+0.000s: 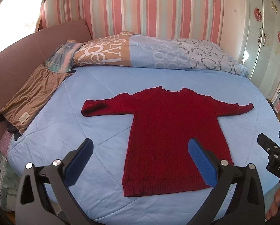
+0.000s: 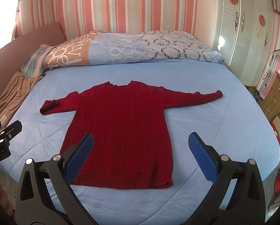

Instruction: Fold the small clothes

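A dark red knitted sweater (image 1: 169, 131) lies flat on the light blue bed cover, neck away from me, both sleeves spread sideways; it also shows in the right wrist view (image 2: 121, 127). My left gripper (image 1: 140, 148) is open and empty, held above the sweater's lower left part. My right gripper (image 2: 140, 144) is open and empty, held above the sweater's lower right part. The right gripper's tip shows at the right edge of the left wrist view (image 1: 271, 150), and the left gripper's tip at the left edge of the right wrist view (image 2: 3, 136).
A rolled patterned duvet (image 1: 158, 54) lies across the far end of the bed. A brown garment (image 1: 31, 97) lies at the left edge by the pink headboard (image 1: 18, 56). A white wardrobe (image 2: 243, 28) and a wooden drawer unit (image 2: 276, 97) stand to the right.
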The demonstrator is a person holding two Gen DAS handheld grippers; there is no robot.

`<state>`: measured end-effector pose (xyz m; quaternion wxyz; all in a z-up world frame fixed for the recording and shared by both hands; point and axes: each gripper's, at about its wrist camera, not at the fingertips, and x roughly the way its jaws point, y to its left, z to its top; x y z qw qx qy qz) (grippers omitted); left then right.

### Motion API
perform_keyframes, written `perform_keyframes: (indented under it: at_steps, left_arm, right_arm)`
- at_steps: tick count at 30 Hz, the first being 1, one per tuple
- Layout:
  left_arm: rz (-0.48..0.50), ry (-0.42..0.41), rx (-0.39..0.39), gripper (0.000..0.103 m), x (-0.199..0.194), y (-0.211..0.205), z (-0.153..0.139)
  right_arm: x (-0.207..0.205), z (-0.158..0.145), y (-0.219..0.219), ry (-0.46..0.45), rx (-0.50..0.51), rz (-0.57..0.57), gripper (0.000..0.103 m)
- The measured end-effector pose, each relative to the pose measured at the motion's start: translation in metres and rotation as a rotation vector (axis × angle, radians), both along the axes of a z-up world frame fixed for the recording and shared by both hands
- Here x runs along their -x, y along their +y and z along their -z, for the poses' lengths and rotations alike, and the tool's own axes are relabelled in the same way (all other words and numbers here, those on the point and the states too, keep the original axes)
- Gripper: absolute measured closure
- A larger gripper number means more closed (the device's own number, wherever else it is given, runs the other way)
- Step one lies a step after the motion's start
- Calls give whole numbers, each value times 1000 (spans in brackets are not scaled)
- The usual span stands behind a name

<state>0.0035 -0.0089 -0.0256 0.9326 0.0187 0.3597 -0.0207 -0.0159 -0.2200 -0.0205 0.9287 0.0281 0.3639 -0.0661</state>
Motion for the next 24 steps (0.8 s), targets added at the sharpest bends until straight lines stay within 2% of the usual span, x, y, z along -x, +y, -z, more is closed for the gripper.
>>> perform_keyframes:
  at_steps: [6, 11, 21, 24]
  left_arm:
    - [0, 9, 1, 2, -11, 6, 7]
    - [-8, 32, -13, 2, -31, 17, 24]
    - [-56, 79, -30, 2, -107, 52, 61]
    - [-75, 100, -13, 2, -132, 64, 67]
  right_arm:
    - [-13, 6, 3, 5, -3, -6, 3]
    - [-35, 20, 6, 29, -9, -20, 3]
    - [-106, 50, 19, 83, 15, -56, 3]
    - [-129, 55, 25, 84, 6, -69, 3]
